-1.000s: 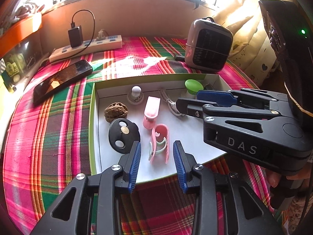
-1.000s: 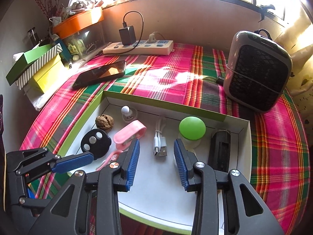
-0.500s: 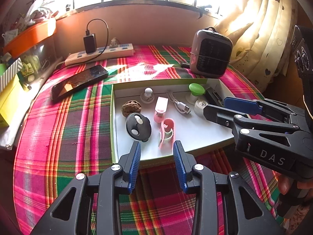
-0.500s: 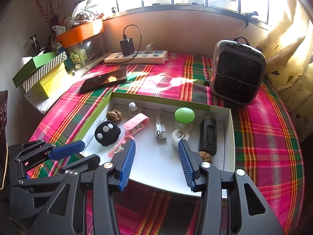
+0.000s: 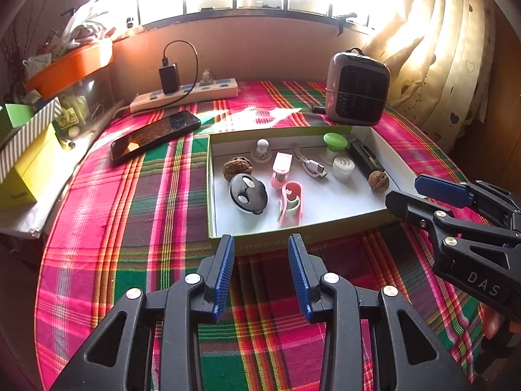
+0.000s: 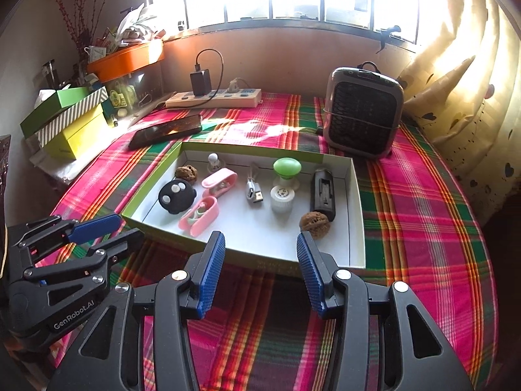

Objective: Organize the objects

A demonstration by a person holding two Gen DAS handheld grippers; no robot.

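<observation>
A shallow green-edged box (image 5: 260,244) (image 6: 356,195) lies on the plaid cloth. It holds two walnuts (image 5: 237,168) (image 6: 314,223), a black round fob (image 5: 248,193) (image 6: 176,195), two pink clips (image 5: 291,202) (image 6: 199,215), a USB cable (image 6: 254,192), a green knob (image 6: 286,166), a white cap (image 6: 282,198) and a black block (image 6: 322,192). My left gripper (image 5: 261,273) hangs open and empty in front of the box's near edge. My right gripper (image 6: 260,273) is also open and empty, just short of the box's near wall.
A dark phone (image 5: 155,134) lies left of the box. Behind it runs a power strip (image 5: 184,96) with a charger. A small heater (image 6: 363,112) stands at the back right. Stacked boxes (image 6: 70,120) and an orange tray (image 6: 125,57) line the left edge; curtains hang on the right.
Both grippers have drawn back from over the box to in front of its near edge. The right gripper's jaws have widened. A walnut now shows by the black block.
</observation>
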